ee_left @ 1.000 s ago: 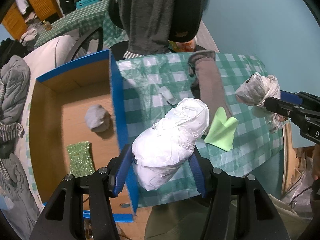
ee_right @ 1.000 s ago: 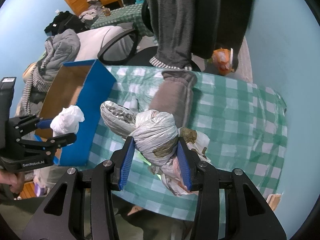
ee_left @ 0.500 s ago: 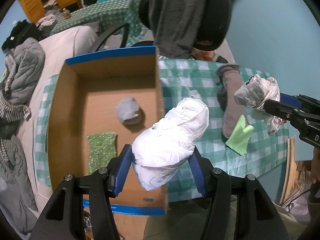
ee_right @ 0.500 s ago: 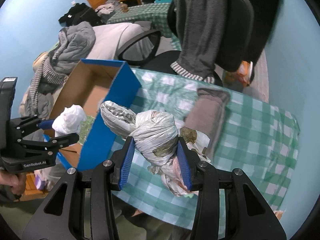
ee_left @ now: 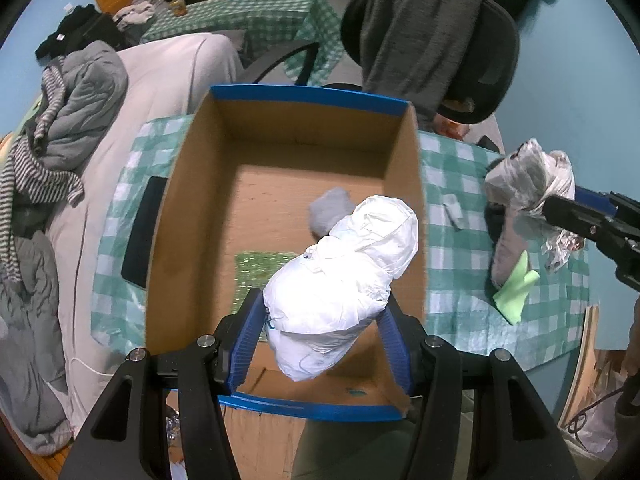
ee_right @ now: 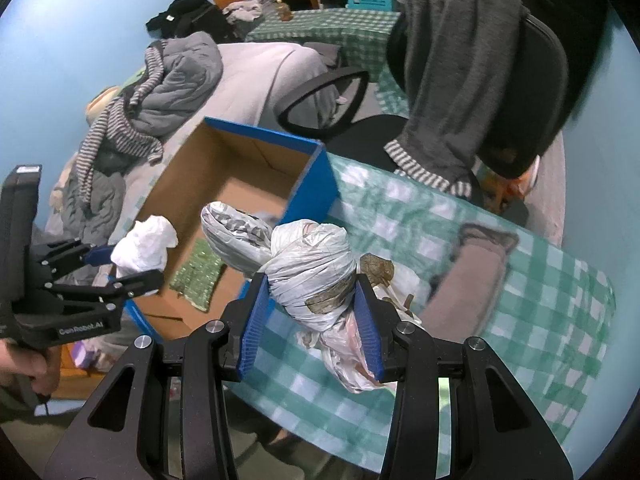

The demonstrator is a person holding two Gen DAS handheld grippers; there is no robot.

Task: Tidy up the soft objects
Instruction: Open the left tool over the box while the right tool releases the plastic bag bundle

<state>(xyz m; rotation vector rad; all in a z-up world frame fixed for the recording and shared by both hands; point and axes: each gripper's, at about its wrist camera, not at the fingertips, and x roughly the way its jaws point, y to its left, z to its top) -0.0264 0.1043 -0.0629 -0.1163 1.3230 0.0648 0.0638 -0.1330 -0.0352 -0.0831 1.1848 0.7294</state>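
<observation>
Left tongs [ee_left: 324, 336] are clamped on a white bundle [ee_left: 344, 276], blue pads pressed into both its sides, and it hangs right above the open cardboard box [ee_left: 192, 200] with the blue rim. Down on the box floor lie a grey ball [ee_left: 328, 210] of fabric and a flat green cloth [ee_left: 256, 272], the bundle hiding part of each. The box sits on the worktop [ee_left: 452, 272], which wears a green-and-white checked cover.

Over on the other side, the right tongs [ee_right: 312, 320] grip a knotted plastic bag [ee_right: 312, 264], greyish white with brown patches, squeezed between the blue pads above the checked worktop, just beside the box's blue corner. Loose plastic trails below the grip.

On the worktop to the right of the box there's a brownish-grey rolled cloth [ee_right: 468, 280] lying lengthways, and at its near end a light green cloth [ee_left: 516, 292]. A small pale scrap [ee_left: 454, 210] rests on the checks close to the box wall.

Behind the worktop stands a black chair [ee_right: 516, 92] with a dark grey sweater [ee_right: 452, 72] draped over its back.
</observation>
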